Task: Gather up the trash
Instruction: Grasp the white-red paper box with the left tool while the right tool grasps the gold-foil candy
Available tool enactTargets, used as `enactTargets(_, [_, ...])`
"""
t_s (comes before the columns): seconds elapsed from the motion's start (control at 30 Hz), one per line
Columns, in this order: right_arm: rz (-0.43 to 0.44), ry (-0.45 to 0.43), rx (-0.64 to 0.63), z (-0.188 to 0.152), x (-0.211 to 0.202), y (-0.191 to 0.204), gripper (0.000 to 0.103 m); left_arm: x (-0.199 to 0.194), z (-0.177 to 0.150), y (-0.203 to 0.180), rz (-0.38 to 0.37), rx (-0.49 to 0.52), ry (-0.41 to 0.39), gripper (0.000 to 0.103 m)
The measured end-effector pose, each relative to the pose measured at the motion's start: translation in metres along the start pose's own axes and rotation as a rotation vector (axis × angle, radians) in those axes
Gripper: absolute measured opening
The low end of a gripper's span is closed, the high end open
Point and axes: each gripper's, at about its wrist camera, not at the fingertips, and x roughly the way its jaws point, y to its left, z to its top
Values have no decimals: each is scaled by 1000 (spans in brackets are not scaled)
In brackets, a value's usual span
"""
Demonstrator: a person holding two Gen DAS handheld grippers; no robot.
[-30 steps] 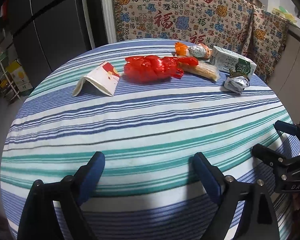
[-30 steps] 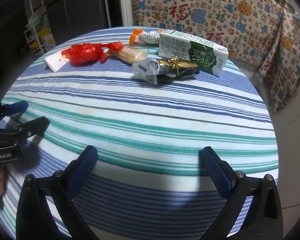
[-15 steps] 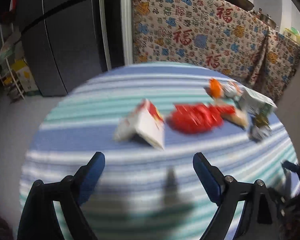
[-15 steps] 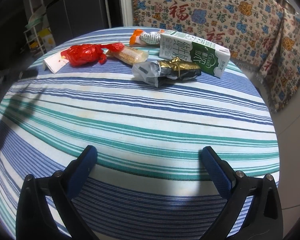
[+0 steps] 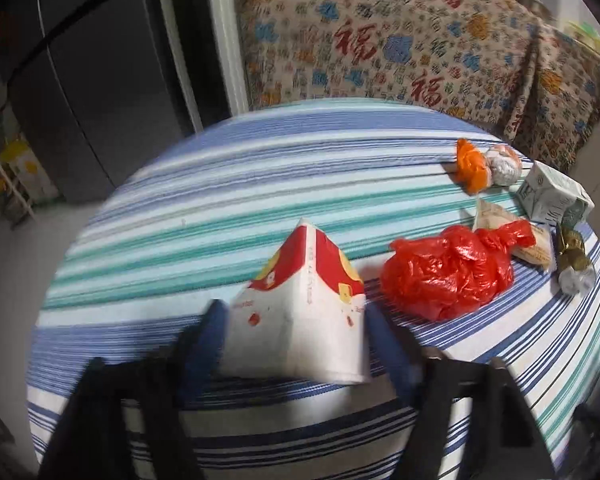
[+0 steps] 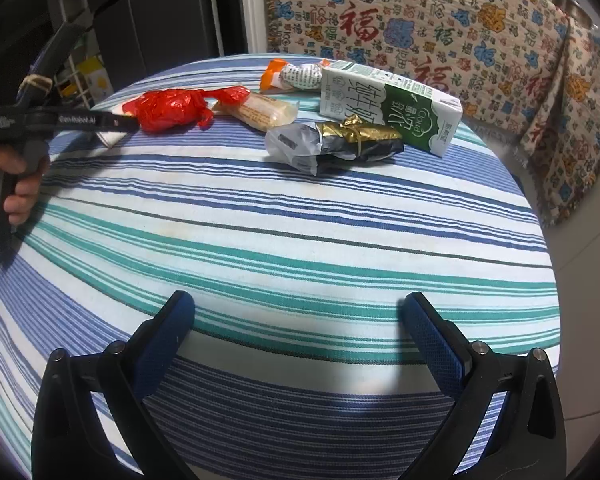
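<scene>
Left gripper (image 5: 296, 316) jaws closing around red-and-white carton (image 5: 300, 304) on counter (image 5: 228, 196), contact blurred | right gripper (image 6: 298, 312) jaws wide, empty | carton base hidden behind left gripper in right view.

- We see the folded carton (image 5: 300, 304) standing on the tabletop (image 5: 228, 200), between the fingers of the left tongs (image 5: 294, 332), whose jaws are closing around it.
- Just to its right lies the knotted bag (image 5: 448, 276), with the long wrapped packet (image 5: 504, 224) behind it.
- Further right sits the milk box (image 5: 552, 196), and the crumpled foil wrapper (image 5: 572, 264) lies in front of it.
- Behind the packet, near the tabletop's far edge, lie two small wrapped pieces (image 5: 488, 162) side by side.
- The right tongs (image 6: 298, 326) hang over the bare near part of the tabletop, well apart from everything.
- Behind the tabletop hangs the patterned cloth (image 5: 400, 36), with the dark cabinet (image 5: 100, 64) to its left.
</scene>
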Motion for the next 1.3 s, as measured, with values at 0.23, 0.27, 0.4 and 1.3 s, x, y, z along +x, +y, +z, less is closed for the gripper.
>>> enactTargets(0.23, [0, 0, 1, 0, 0, 0, 103, -25, -22, -1, -11, -2, -26, 17])
enactTargets(0.27, [0, 0, 1, 0, 0, 0, 103, -32, -28, -3, -13, -14, -31, 17])
enactTargets(0.4, [11, -3, -1, 0, 0, -1, 103, -60, -53, -15, -26, -79, -24, 17])
enactTargets(1.3, [-21, 49, 246, 85, 29, -18, 33, -88, -108, -52, -83, -127, -72, 18])
